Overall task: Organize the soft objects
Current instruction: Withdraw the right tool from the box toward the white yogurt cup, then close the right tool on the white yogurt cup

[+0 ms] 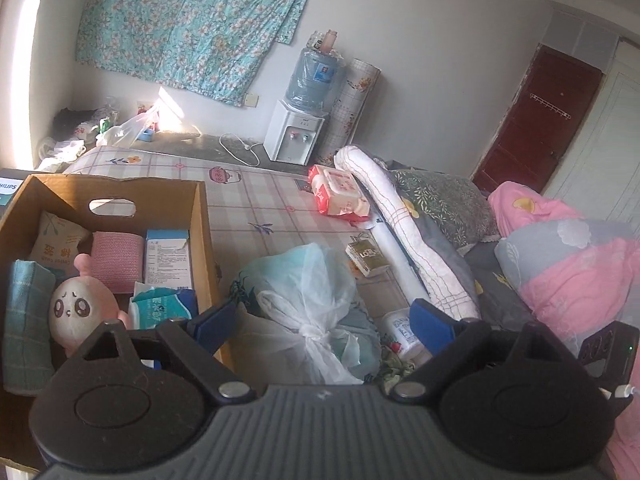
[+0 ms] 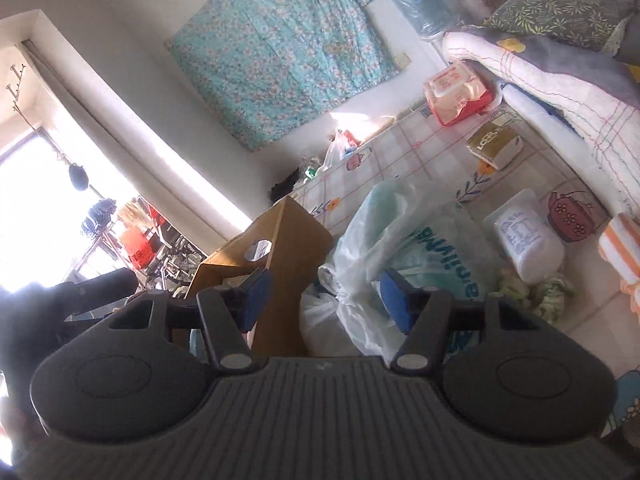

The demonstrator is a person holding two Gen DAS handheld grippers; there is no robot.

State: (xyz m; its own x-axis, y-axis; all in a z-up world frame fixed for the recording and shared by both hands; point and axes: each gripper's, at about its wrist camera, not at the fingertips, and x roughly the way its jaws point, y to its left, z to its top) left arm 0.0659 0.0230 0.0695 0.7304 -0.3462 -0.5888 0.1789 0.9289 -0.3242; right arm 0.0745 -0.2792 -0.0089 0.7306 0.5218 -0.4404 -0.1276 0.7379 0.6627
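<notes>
While the knotted plastic bag [image 1: 316, 312] lies on the checked bed sheet [image 1: 256, 200] right beside the cardboard box [image 1: 202, 240], my left gripper [image 1: 324, 320] hangs over it with its blue pads spread wide and nothing between them. My right gripper [image 2: 326, 300] is spread too, straddling the box's corner [image 2: 288, 264] and the bag [image 2: 400, 240], gripping neither. Inside the box sit a pink-eared plush toy [image 1: 78, 312], a pink folded cloth [image 1: 118, 262], a teal checked cloth [image 1: 26, 320], a tissue pack [image 1: 160, 308] and a white carton [image 1: 168, 256]. Just past the bag lie a white pouch [image 1: 402, 330] and a crumpled green cloth [image 2: 532, 290]; a small olive pack [image 1: 366, 258] and a red wet-wipe pack [image 1: 340, 194] lie farther up the sheet. A rolled white quilt [image 1: 404, 232], pillows and pink bedding [image 1: 568, 276] crowd the right side. A water dispenser [image 1: 296, 132] stands against the wall.
</notes>
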